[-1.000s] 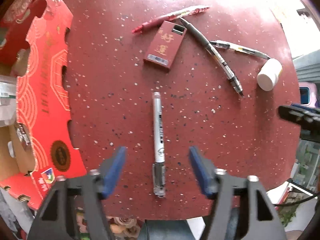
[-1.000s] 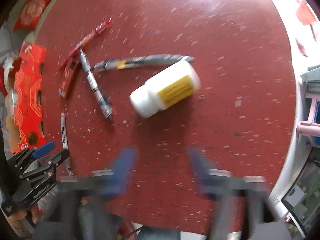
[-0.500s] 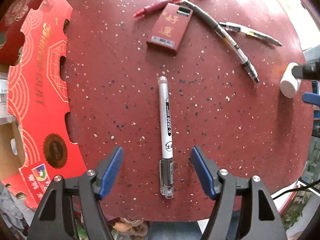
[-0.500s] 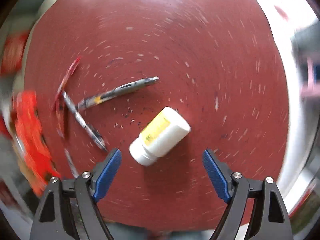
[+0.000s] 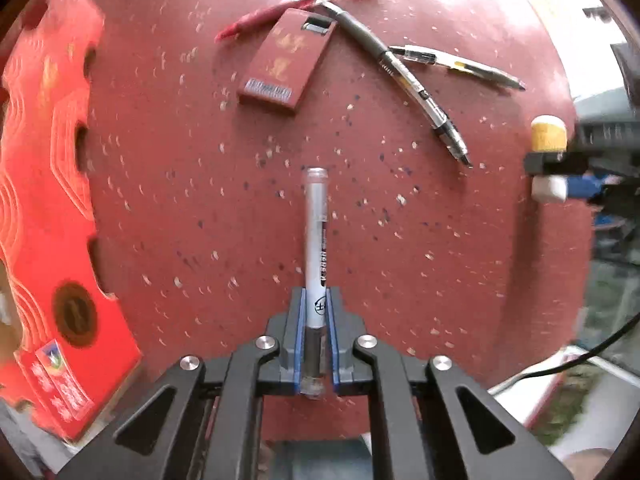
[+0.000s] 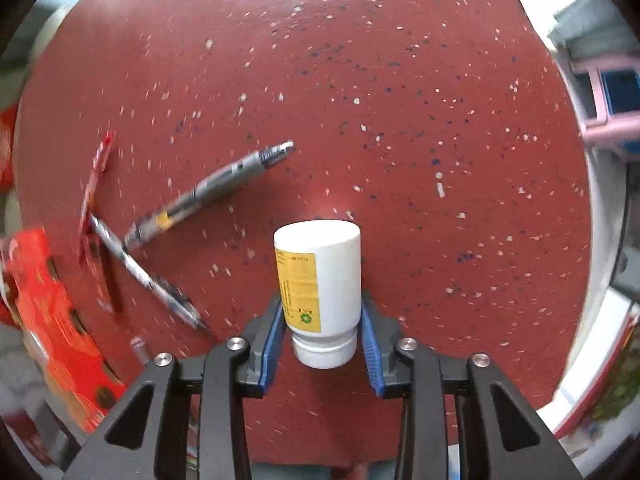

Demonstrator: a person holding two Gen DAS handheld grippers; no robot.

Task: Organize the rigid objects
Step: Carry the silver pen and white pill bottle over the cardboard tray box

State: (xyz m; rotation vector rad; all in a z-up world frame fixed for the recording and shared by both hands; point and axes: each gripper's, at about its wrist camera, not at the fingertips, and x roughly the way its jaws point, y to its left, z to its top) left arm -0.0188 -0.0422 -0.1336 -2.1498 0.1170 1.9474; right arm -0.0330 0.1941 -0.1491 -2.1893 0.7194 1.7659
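Observation:
My left gripper (image 5: 315, 300) is shut on a silver marker pen (image 5: 316, 240) that points away from me over the round red speckled table (image 5: 200, 208). My right gripper (image 6: 322, 316) is shut on a white pill bottle (image 6: 320, 280) with a yellow label, its cap toward me. That bottle in the right gripper also shows at the right edge of the left wrist view (image 5: 548, 160). A dark red card box (image 5: 286, 66), a red pen (image 5: 296, 4), a black pen (image 5: 404, 76) and a clear pen (image 5: 456, 66) lie at the far side.
A red cardboard box flap (image 5: 44, 200) with scalloped edges lies along the table's left side, also in the right wrist view (image 6: 52, 332). The pens show left of the bottle there, one grey pen (image 6: 212, 192) nearest. A pink stool (image 6: 608, 108) stands beyond the table's right rim.
Both grippers have closed: the left on the marker pen, the right on the pill bottle, which now lies in line with the fingers.

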